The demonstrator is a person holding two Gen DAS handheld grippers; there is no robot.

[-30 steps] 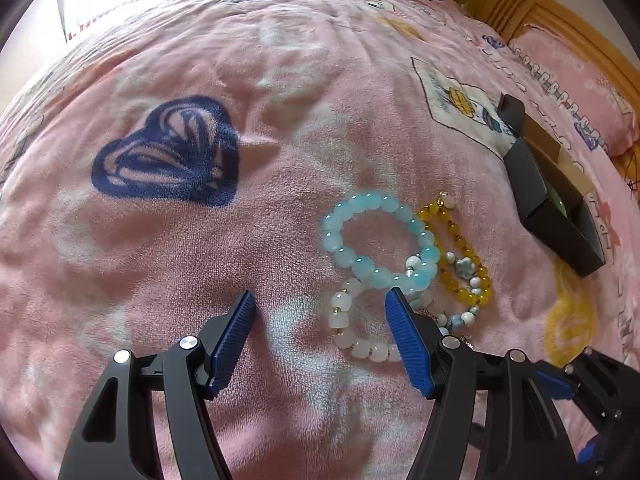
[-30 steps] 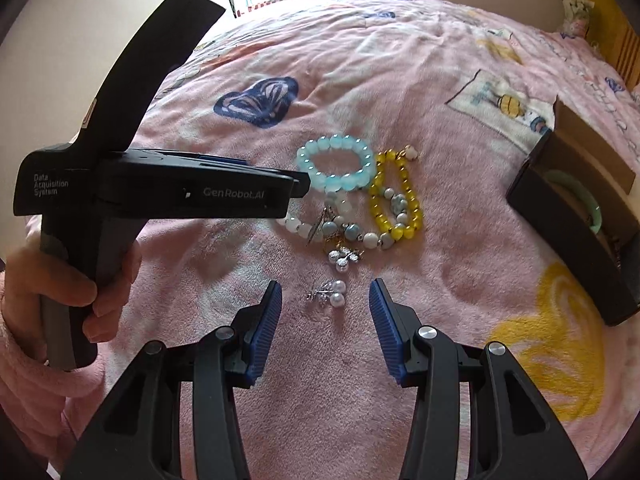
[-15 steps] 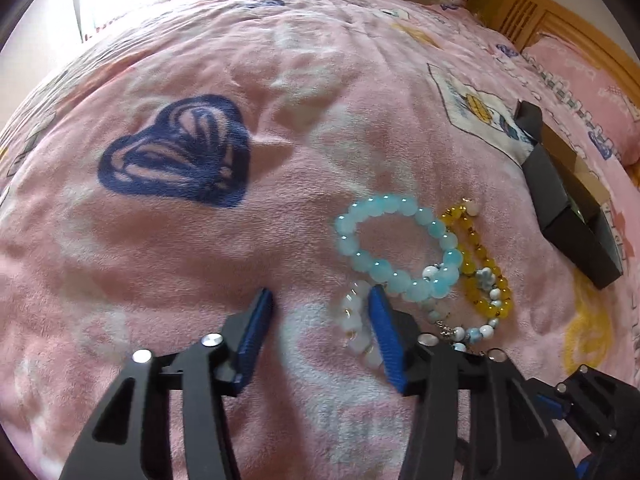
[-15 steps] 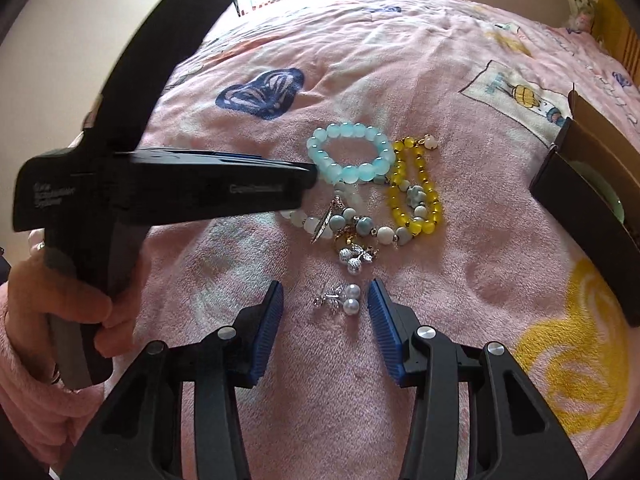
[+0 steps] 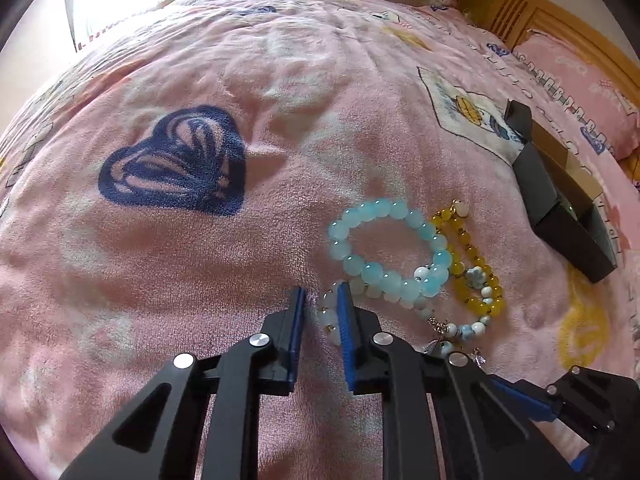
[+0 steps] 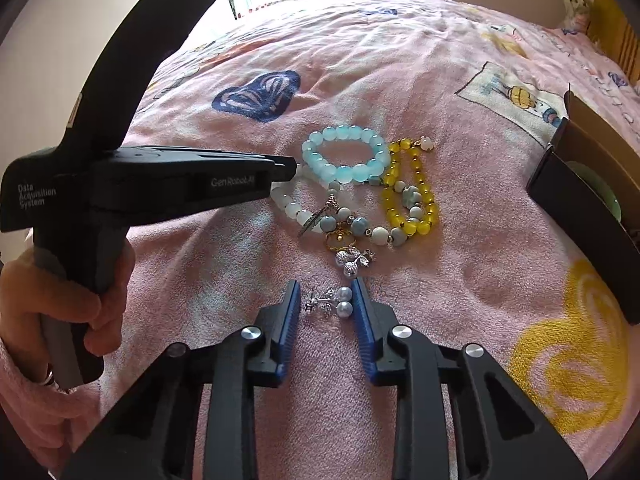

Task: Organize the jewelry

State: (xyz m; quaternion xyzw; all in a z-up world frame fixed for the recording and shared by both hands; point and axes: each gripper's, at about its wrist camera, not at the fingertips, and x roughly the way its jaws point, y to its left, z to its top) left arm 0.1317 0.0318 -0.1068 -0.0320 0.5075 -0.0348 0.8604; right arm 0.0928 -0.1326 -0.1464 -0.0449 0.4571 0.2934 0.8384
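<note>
Several bracelets lie tangled on the pink blanket (image 5: 200, 300): an aqua bead bracelet (image 5: 378, 276) (image 6: 344, 174), a yellow one (image 5: 472, 304) (image 6: 400, 224) and a white-and-blue one (image 5: 328, 318) (image 6: 294, 210). My left gripper (image 5: 322, 291) (image 6: 294, 168) is closing around the white bracelet's end. The beads rest against the right pad, with a gap at the left pad. A pair of pearl earrings (image 6: 342, 304) lies between the closing jaws of my right gripper (image 6: 327, 283), close to both pads. Silver ball earrings (image 6: 352, 262) lie just beyond.
An open black box (image 5: 560, 216) (image 6: 580, 220) with a green bangle (image 6: 600, 188) inside stands at the right. A person's hand (image 6: 60, 300) holds the left gripper's handle. A pillow (image 5: 580, 88) and a wooden headboard (image 5: 560, 20) lie far right.
Both grippers' jaws have narrowed, the left around the white bracelet's end and the right around the pearl earrings. Neither hand has shifted noticeably.
</note>
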